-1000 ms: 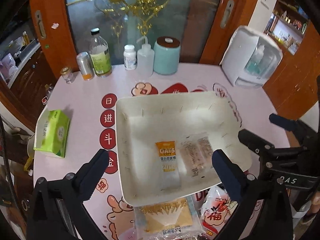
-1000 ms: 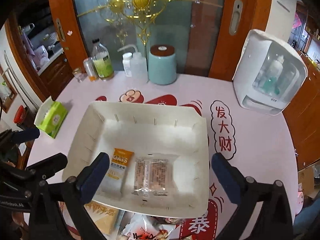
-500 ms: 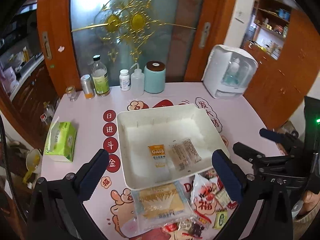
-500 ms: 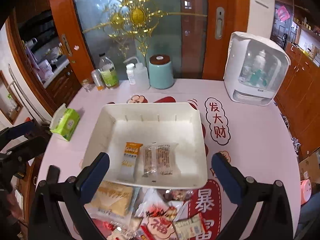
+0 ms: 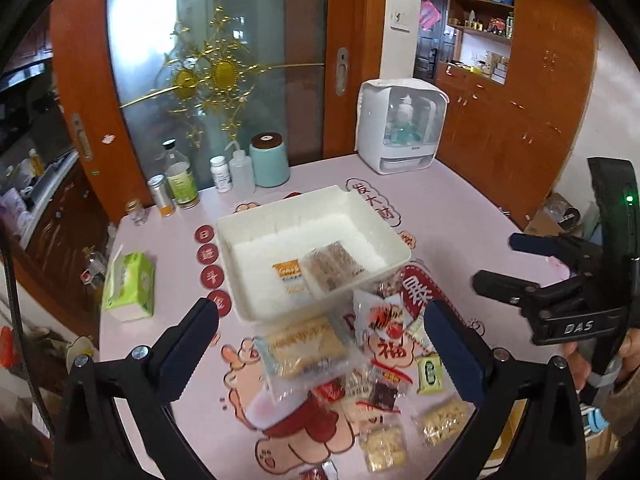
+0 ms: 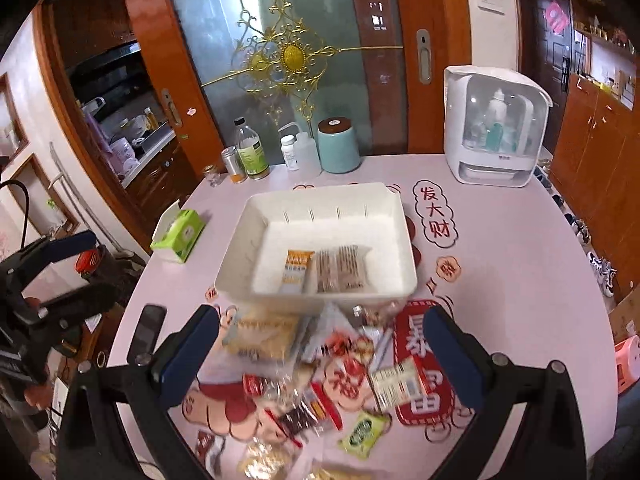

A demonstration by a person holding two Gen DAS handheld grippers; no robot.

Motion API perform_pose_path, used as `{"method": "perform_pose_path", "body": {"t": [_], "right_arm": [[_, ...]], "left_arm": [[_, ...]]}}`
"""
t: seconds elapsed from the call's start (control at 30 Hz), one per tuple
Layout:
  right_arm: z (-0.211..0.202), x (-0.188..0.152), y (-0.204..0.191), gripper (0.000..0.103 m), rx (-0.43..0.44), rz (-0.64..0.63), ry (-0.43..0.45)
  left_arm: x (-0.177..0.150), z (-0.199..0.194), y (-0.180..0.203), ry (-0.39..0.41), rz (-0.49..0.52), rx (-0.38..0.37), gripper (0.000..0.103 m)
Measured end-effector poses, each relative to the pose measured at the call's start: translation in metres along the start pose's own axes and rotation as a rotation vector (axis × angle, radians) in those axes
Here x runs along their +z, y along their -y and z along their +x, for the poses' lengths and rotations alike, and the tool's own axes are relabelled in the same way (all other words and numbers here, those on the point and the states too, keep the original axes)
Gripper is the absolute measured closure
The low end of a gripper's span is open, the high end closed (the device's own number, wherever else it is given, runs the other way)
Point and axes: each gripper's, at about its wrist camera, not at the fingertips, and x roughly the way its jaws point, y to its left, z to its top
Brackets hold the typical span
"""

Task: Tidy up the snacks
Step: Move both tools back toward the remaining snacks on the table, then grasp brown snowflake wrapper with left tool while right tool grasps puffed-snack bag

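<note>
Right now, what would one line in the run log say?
left claw: open, empty | right claw: open, empty | white plastic bin: orange oat bar, clear wafer pack | loose snack pile: on table

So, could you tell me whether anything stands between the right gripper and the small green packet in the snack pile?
Nothing visible does. The right gripper is open above the pile, and the small green packet lies at the pile's near right edge, uncovered. A red and dark wrapper lies just to its left, apart from it.
</note>
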Motion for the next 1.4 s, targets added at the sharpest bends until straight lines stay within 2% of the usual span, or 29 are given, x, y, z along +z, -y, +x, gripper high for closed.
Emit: {"method": "perform_pose_path", "body": {"t": [0.2, 0.37, 0.47, 0.53, 0.67, 0.8, 1.0, 1.1, 1.27, 1.4], "right_arm": [[-0.023, -0.042, 0.009, 0.001, -0.010, -0.104, 0.002], [-0.019, -0.077, 0.019, 0.004, -0.015, -0.181, -0.025], [-0.002, -0.104, 0.024, 0.013, 0.035, -0.208, -0.090], [0.013, -0.122, 0.025, 0.015, 0.063, -0.230, -0.139], [0.037, -0.158, 0.020, 0.016, 0.113, -0.294, -0.228], [0.054, -0.191, 0.010, 0.016, 0.136, -0.439, -0.283], [0.071, -0.215, 0.004, 0.016, 0.179, -0.584, -0.331], [0.079, -0.223, 0.000, 0.016, 0.173, -0.654, -0.343], [0.092, -0.236, -0.010, 0.016, 0.190, -0.776, -0.369], [0.104, -0.247, -0.016, 0.016, 0.190, -0.812, -0.409]], "left_arm": [[-0.056, -0.004, 0.011, -0.062, -0.099, 0.083, 0.001], [-0.116, 0.019, 0.010, -0.184, -0.261, 0.108, 0.001], [-0.150, 0.030, 0.007, -0.242, -0.342, 0.135, 0.001], [-0.172, 0.036, 0.004, -0.274, -0.373, 0.167, 0.001], [-0.211, 0.050, 0.002, -0.354, -0.413, 0.205, 0.002], [-0.244, 0.072, 0.002, -0.441, -0.441, 0.216, 0.005], [-0.269, 0.102, 0.003, -0.518, -0.466, 0.210, 0.008], [-0.276, 0.114, 0.001, -0.547, -0.468, 0.213, 0.009], [-0.287, 0.127, -0.007, -0.589, -0.489, 0.204, 0.025], [-0.291, 0.131, -0.009, -0.598, -0.483, 0.204, 0.035]]}}
